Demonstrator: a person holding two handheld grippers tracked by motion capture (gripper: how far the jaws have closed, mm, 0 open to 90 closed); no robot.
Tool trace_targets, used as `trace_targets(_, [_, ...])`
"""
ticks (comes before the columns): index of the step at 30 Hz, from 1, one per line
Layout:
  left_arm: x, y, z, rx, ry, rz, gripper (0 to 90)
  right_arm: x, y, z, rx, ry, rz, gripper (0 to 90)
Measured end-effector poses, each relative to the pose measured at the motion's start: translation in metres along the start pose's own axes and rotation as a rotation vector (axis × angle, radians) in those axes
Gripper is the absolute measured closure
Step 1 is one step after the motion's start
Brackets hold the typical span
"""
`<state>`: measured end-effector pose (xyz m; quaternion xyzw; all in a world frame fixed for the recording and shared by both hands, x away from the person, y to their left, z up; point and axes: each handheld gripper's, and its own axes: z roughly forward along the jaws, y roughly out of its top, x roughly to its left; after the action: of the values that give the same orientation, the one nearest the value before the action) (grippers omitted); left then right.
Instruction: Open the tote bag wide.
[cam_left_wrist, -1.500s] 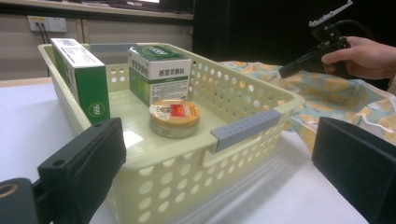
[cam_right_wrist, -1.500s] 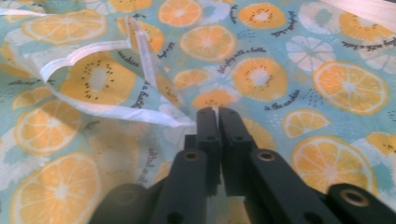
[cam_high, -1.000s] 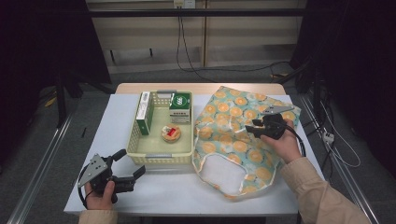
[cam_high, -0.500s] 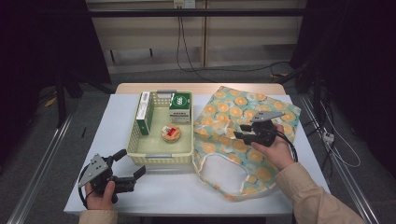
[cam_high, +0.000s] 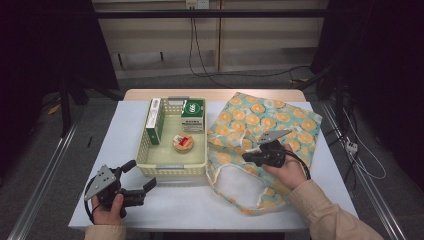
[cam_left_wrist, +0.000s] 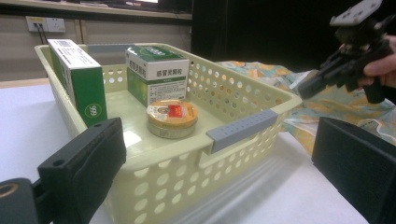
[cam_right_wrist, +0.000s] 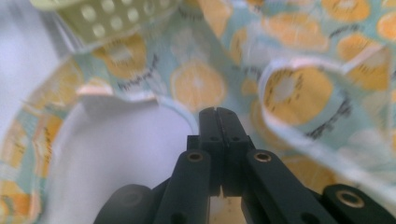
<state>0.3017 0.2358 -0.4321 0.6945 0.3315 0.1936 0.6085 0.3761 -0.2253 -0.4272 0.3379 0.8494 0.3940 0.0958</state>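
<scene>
The right gripper is hovering over the flat fabric bag printed with orange slices on pale green, its jaws pressed fully together with nothing visibly between them, tips just above the bag's hemmed opening edge. The bag is lying spread on the white table, just right of the pale yellow perforated plastic basket, its edge touching the basket's side. The left gripper is resting near the table's front left, jaws spread wide and empty, pointing toward the basket.
</scene>
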Motion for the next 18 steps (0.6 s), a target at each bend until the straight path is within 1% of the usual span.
trace_targets(2, [0.000,0.000,0.000,0.000,-0.001,0.000,2.6,-0.006,-0.004,0.004,-0.006,-0.037,-0.002,79.1])
trace_targets(3, [0.000,0.000,0.000,0.000,0.000,0.001,2.6,-0.010,-0.004,0.005,-0.014,-0.059,-0.002,77.1])
trace_targets(5, [0.000,0.000,0.001,-0.001,0.001,0.001,2.6,-0.020,-0.003,0.004,-0.037,-0.113,0.020,71.5])
trace_targets(6, [0.000,0.000,0.001,0.000,-0.002,0.000,2.6,-0.026,-0.002,0.003,-0.045,-0.134,0.015,68.6])
trace_targets(8, [0.000,0.000,0.001,0.001,-0.002,-0.002,2.6,-0.039,0.000,0.002,-0.061,-0.170,0.023,62.1])
trace_targets(9, [0.000,-0.001,0.001,0.004,-0.004,-0.004,2.6,-0.045,0.001,0.002,-0.058,-0.191,0.019,60.8])
trace_targets(10, [0.001,-0.001,0.001,0.010,-0.004,0.003,2.6,-0.050,0.002,0.001,-0.068,-0.202,0.025,60.1])
trace_targets(11, [0.001,-0.001,0.001,0.008,-0.002,-0.001,2.6,-0.054,0.002,0.000,-0.087,-0.202,0.038,58.8])
trace_targets(12, [0.001,-0.001,0.001,0.004,0.000,-0.006,2.6,-0.058,0.002,0.000,-0.087,-0.207,0.042,57.3])
trace_targets(13, [0.002,-0.001,0.001,0.002,0.001,-0.007,2.6,-0.061,0.002,0.001,-0.078,-0.216,0.040,54.4])
trace_targets(15, [0.002,-0.001,0.001,0.006,0.001,-0.001,2.7,-0.067,0.001,0.003,-0.068,-0.207,0.052,52.4])
trace_targets(16, [0.002,-0.002,0.001,0.005,0.001,-0.003,2.7,-0.069,0.000,0.004,-0.062,-0.219,0.049,49.4])
trace_targets(17, [0.002,-0.002,0.001,0.003,0.000,-0.006,2.7,-0.071,-0.002,0.005,-0.053,-0.218,0.062,45.8])
trace_targets(18, [0.002,-0.002,0.001,0.004,0.000,-0.004,2.7,-0.072,-0.004,0.007,-0.047,-0.202,0.078,46.3])
